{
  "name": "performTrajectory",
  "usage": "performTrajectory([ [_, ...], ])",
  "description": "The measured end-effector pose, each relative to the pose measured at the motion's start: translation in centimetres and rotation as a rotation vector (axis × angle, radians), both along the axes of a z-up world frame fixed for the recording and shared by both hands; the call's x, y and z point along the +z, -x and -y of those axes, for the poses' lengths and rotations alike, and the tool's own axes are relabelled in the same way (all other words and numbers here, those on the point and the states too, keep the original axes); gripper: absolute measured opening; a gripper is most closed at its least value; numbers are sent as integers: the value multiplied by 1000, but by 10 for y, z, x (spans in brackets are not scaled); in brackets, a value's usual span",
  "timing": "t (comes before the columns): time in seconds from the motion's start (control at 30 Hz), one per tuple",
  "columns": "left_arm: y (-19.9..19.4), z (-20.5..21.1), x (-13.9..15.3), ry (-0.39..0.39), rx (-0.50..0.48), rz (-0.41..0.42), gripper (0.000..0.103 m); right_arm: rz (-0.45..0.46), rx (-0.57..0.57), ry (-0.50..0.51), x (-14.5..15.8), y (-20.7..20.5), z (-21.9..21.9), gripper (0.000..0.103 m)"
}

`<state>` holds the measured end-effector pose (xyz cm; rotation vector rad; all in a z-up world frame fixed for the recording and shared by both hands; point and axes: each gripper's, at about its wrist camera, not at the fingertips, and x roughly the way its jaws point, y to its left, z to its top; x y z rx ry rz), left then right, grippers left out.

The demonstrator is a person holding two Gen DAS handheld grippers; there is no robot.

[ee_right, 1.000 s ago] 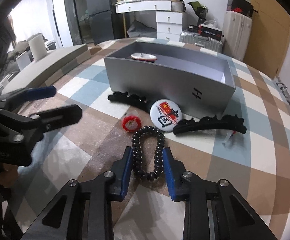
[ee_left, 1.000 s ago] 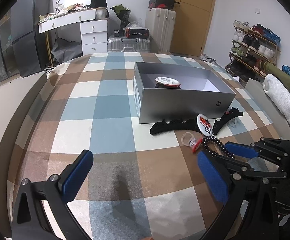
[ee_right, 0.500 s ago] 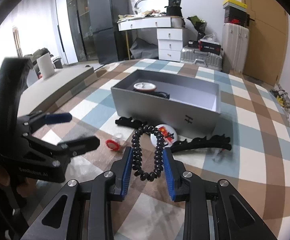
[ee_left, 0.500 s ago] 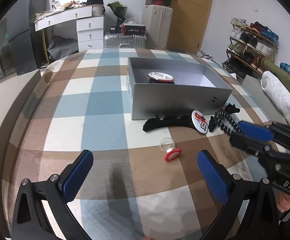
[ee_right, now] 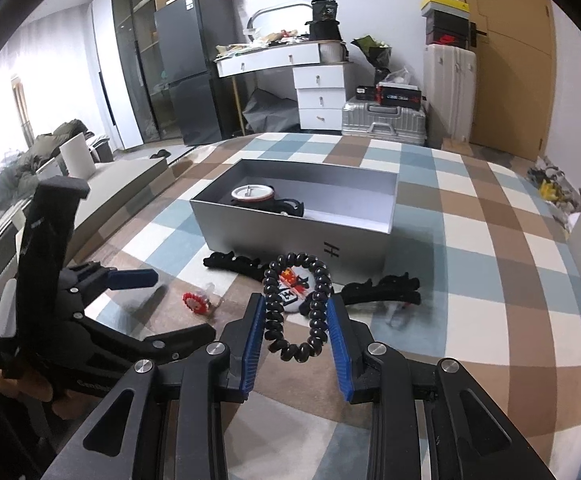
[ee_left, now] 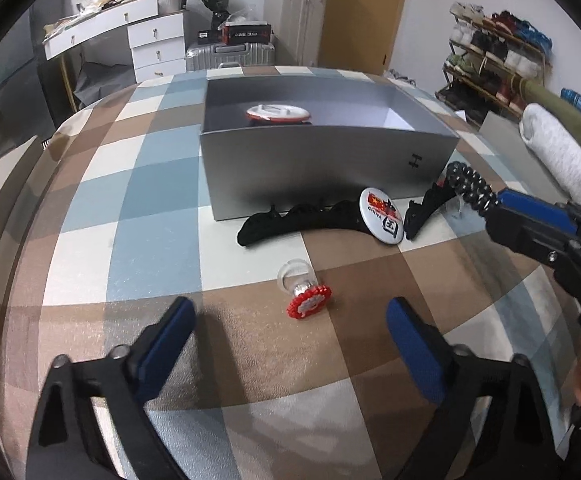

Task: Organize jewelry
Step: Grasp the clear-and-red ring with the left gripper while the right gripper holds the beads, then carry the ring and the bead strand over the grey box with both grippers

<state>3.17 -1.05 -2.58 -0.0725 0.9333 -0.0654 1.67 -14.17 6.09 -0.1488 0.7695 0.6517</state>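
Between the right gripper's [ee_right: 296, 330] closed jaws, lifted above the checked bed [ee_right: 490, 320], hangs a black beaded bracelet [ee_right: 296, 308], a loop of glossy disc beads. Ahead, the open grey box [ee_right: 302, 236] near the bed's middle already holds a round red-and-white piece [ee_right: 252, 193]. Still outside, along its front wall: two black hair clips [ee_left: 302, 220], a China badge [ee_left: 382, 215], and a red beaded ring [ee_left: 308, 300]. The left gripper [ee_left: 290, 340] hovers with jaws open, empty, just short of the ring. Most sorting remains.
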Motion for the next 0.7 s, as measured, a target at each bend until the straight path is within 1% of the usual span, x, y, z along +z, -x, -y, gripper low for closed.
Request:
performTrajectory([
  [0.03,-1,1,-2,-13,-1,-13,88,0,-1,0,0,0,1,30],
  [0.1,-1,5,-2,-45,-7,-11,82,0,-2,0,0,-1,1,30],
  [0.17,-1,10,-1,-68,-26,-7,72,1,-2,-1,1,-1,1,30],
  [0.2,-1,12,-1,-75,-34,-3,69,1,-1,-1,1,-1,1,31],
  [0.23,-1,14,-1,-84,-41,1,62,1,0,-1,1,0,1,31],
  [0.27,0,15,0,-81,-54,8,51,1,0,0,0,0,1,31],
  [0.3,0,16,1,-82,-64,14,43,1,1,2,0,0,1,31],
  [0.33,1,17,1,-80,-74,18,27,1,0,3,0,0,0,31],
  [0.37,1,18,2,-80,-80,18,17,1,-1,2,0,1,0,31],
  [0.5,2,20,2,-86,-97,18,17,2,3,4,0,1,0,31],
  [0.7,2,19,6,-79,-93,28,17,5,5,-1,1,2,-1,31],
])
